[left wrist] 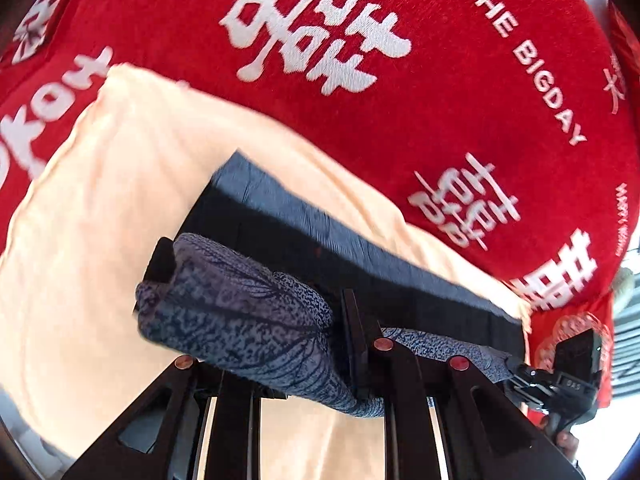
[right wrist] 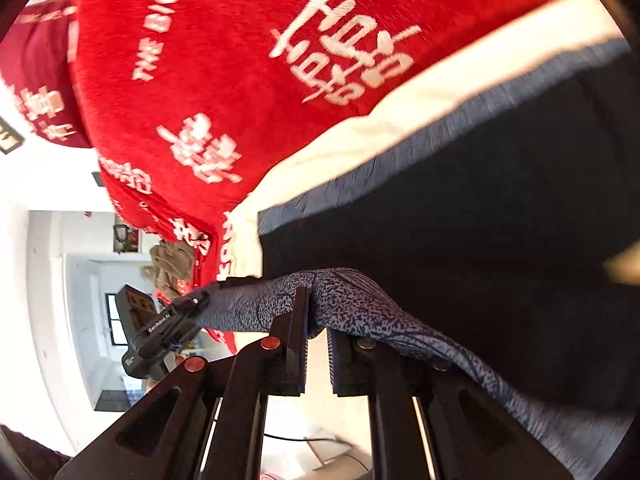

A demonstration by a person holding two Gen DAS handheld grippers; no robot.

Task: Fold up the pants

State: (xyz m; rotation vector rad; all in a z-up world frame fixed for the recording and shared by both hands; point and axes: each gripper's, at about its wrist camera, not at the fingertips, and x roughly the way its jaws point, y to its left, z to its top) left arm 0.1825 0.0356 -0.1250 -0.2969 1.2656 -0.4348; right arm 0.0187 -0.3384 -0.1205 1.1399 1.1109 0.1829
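Observation:
The pants are blue-grey with a dark speckled pattern and a dark inner side. They hang lifted above a cream cloth on a red blanket. My left gripper is shut on a bunched edge of the pants. My right gripper is shut on the same edge further along, where the pants drape over its fingers. The right gripper shows at the right of the left wrist view, and the left gripper at the left of the right wrist view.
The red blanket carries white characters and lettering and covers the bed. The cream cloth lies under the pants. Past the blanket's edge a bright white room with a window shows.

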